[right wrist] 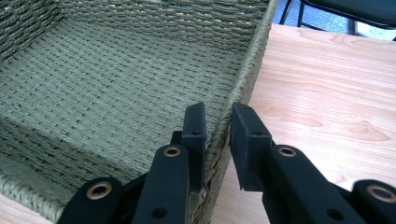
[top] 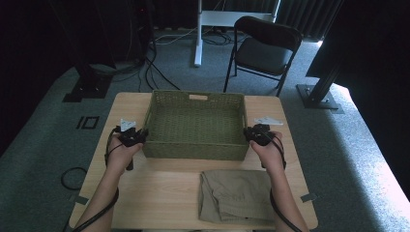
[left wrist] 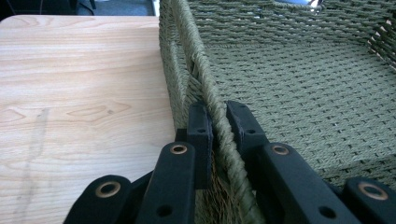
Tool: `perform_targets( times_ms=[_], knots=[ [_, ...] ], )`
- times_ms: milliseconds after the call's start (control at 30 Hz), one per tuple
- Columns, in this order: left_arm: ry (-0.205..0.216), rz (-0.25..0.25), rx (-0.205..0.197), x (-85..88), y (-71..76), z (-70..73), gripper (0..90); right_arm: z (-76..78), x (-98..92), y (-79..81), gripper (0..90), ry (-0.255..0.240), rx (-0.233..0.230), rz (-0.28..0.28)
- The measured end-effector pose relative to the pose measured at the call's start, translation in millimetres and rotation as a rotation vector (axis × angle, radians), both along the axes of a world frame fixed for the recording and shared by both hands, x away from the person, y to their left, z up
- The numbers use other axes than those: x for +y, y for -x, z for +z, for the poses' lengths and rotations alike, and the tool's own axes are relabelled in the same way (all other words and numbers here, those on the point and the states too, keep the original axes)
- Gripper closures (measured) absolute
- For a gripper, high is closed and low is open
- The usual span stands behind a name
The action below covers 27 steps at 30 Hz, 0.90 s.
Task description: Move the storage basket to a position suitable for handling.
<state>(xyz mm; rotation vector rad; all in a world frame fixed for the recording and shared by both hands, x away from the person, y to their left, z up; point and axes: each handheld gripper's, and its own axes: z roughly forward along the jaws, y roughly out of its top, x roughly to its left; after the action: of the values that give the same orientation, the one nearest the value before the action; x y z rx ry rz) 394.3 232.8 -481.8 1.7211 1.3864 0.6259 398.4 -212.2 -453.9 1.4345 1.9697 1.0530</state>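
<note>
Both hands are on the woven basket (top: 196,124) now, one at each short side. The left hand-held gripper (top: 138,137) has its jaws clamped on the left rim, near the basket's front left corner; in the left gripper view the left hand-held gripper (left wrist: 218,133) has one pad outside the wall and one inside, both pressed into the green cord. Firm bite there.

Over on the other side, the right hand-held gripper (top: 251,134) straddles the right rim near the front right corner. In the right gripper view the right hand-held gripper (right wrist: 218,140) has its inner pad against the weave, while a sliver of gap shows beside the outer pad, so I would call that grip closing down on the wall but not clearly as tight as the left.

The basket sits in the middle of the desk (top: 164,193), toward the far edge, its base flat on the wood as far as I can tell, and it is empty inside. At the near edge, right of centre, lies a folded piece of khaki clothing (top: 235,195), untouched, well clear of both grippers.

So, my read: the two-handed grasp is made, and the lift or shift of the basket is yet to be done. The clothing, if it belongs in the basket, is also not yet in.
</note>
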Motion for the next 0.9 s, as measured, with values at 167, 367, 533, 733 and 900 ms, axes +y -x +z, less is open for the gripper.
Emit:
perform_targets(
  times_ms=[167, 367, 533, 733, 900],
  knots=[
    [-0.001, -0.007, 0.001, -10.0, -1.4, 0.1, 81.6, -0.3, -9.5, -0.2, 76.7, -0.002, -0.003, -0.009],
    [-0.005, -0.015, 0.003, -29.0, -3.1, 0.3, 81.5, -0.9, -25.5, 0.2, 77.1, 0.006, -0.010, -0.024],
    [0.000, -0.025, 0.006, -42.3, -4.2, 0.2, 81.1, -0.5, -39.9, -0.1, 77.6, -0.002, -0.004, -0.040],
    [-0.003, -0.038, 0.010, -56.4, -6.0, 0.5, 80.7, -1.1, -54.9, 0.6, 78.0, -0.010, -0.005, -0.056],
    [-0.008, -0.051, 0.013, -68.1, -6.2, 0.9, 80.2, -1.5, -66.4, 1.6, 78.5, -0.017, -0.006, -0.072]
  ],
)
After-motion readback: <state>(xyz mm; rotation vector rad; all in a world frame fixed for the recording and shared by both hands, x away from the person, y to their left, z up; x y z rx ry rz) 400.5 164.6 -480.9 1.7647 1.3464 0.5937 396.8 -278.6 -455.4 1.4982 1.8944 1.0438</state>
